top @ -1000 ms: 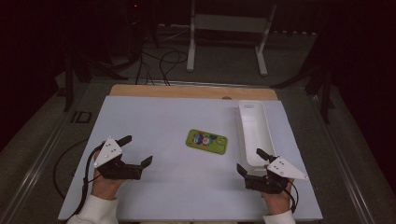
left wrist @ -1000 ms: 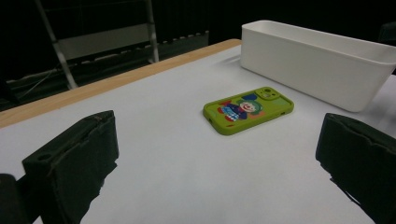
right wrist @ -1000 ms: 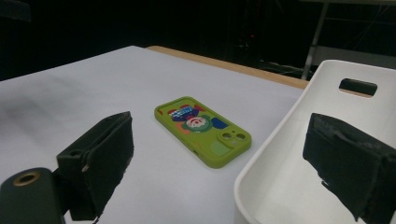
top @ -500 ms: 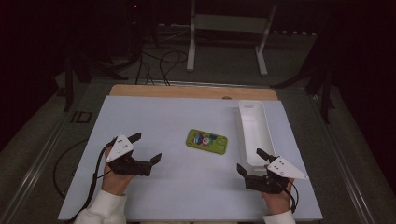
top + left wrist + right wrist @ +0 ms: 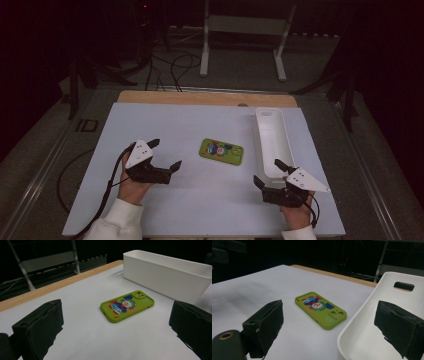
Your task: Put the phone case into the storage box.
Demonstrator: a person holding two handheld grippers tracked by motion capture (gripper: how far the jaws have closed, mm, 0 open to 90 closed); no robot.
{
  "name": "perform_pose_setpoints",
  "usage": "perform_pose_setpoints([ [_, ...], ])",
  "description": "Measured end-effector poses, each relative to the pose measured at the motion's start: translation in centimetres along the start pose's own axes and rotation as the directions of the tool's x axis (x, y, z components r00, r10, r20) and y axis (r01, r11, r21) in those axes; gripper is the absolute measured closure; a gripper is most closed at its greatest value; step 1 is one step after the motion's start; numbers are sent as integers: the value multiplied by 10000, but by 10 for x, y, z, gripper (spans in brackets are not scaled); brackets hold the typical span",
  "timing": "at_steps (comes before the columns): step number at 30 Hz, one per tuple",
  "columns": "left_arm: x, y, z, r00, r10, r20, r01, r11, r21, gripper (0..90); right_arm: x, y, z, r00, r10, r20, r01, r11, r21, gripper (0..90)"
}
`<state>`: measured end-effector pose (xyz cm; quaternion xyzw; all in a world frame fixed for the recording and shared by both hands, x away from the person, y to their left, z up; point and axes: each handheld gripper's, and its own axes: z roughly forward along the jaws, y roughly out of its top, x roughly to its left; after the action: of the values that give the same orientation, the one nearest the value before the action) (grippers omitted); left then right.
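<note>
Mid-table, green phone case (image 5: 221, 151) flat — left tool (image 5: 166, 156), right tool (image 5: 270, 172) both gape wide, holding nothing.

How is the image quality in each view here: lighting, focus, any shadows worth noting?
High view: the white table sheet is evenly lit, the surroundings nearly black, and the green phone case is small but legible. Left gripper view: the case is sharp, the near black jaws soft, with a faint shadow under the white bin. Right gripper view: dimmer, with a grey shadow patch on the sheet at left.
</note>
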<state>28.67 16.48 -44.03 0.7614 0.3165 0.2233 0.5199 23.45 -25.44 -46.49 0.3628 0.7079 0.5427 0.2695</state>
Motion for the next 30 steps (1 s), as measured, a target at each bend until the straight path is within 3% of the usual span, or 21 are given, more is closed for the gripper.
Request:
perform_pose_setpoints([
  [7,-2,4,7,9999,103,44,-103,9999,29,0,1,0,0,10000,5,0,-5,10000,5,86],
  [16,-3,5,16,9998,-83,183,79,9998,199,5,1,0,0,10000,-1,23,1,10000,8,86],
  [25,-12,14,30,9989,434,157,-439,9984,345,1,1,0,0,10000,13,14,-13,10000,5,86],
  [30,-15,16,37,9992,316,243,-321,9993,207,1,1,0,0,10000,33,8,-33,10000,-16,86],
])
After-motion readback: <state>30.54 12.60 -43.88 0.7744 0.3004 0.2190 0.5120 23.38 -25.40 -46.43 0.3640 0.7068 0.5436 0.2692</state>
